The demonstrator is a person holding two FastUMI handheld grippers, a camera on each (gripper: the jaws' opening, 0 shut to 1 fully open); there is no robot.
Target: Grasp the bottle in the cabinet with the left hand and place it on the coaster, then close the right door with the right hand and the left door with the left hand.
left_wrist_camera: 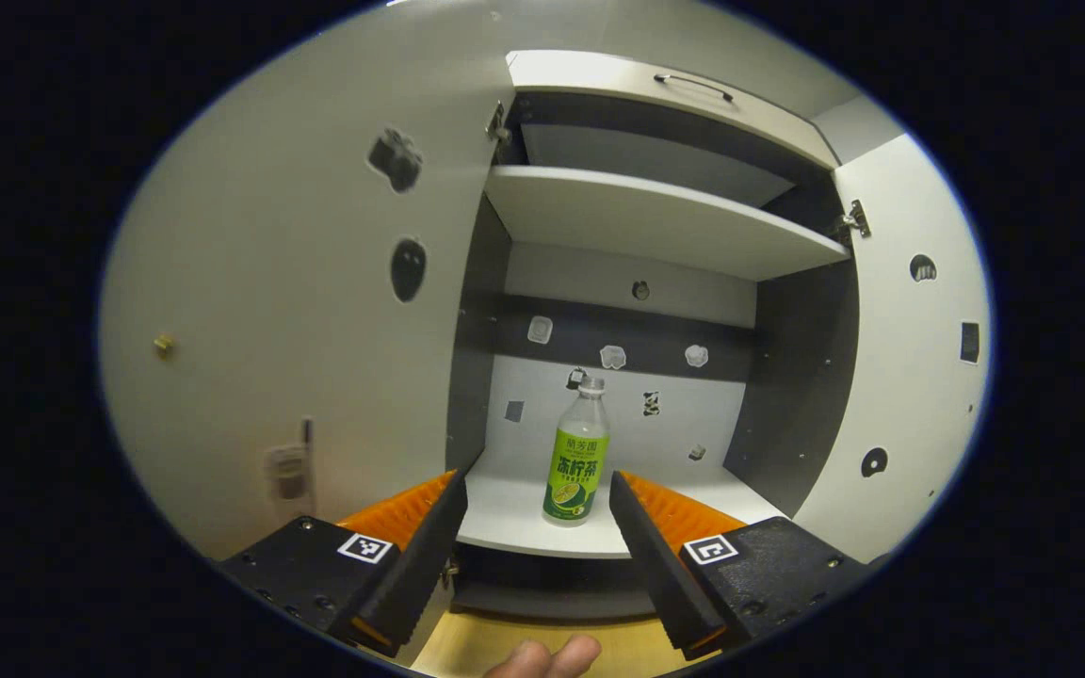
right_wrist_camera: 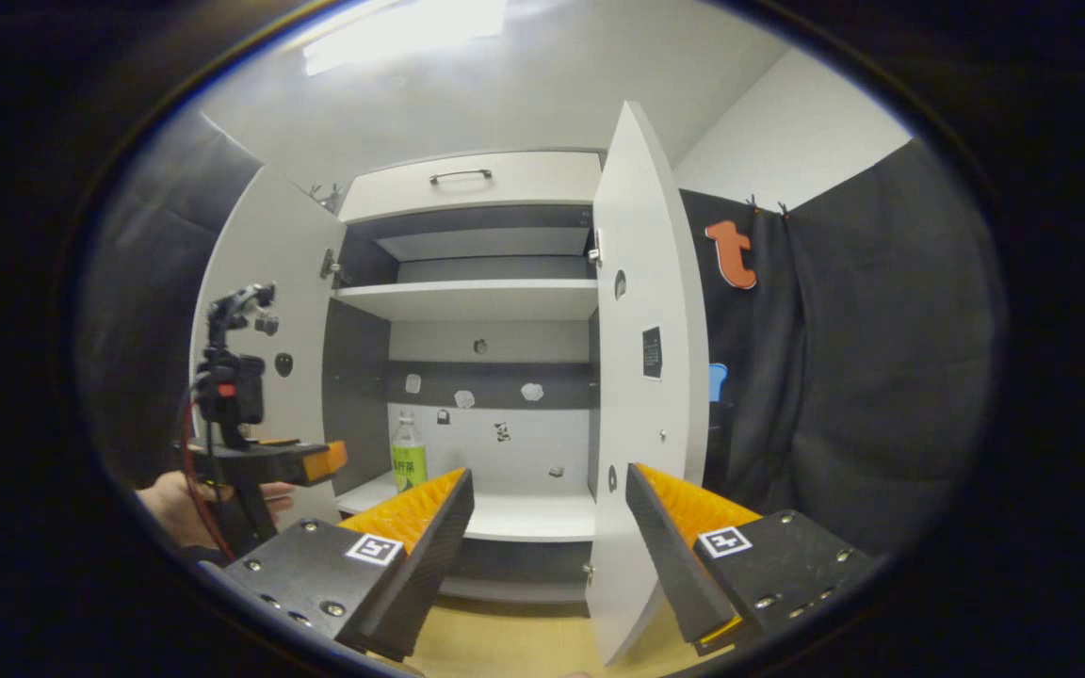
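A clear bottle with a green label stands upright on the cabinet's lower shelf. My left gripper is open just short of the shelf edge, its fingers either side of the bottle's line but apart from it. The left door and the right door both stand open. In the right gripper view the bottle shows on the shelf, with the left gripper in a hand in front of the left door. My right gripper is open, and the right door stands edge-on ahead of it.
An upper shelf and a top drawer with a handle sit above the bottle. Small stickers dot the cabinet's back wall and doors. A wooden floor lies below the cabinet. A fingertip shows at the bottom. Black cloth hangs at the right.
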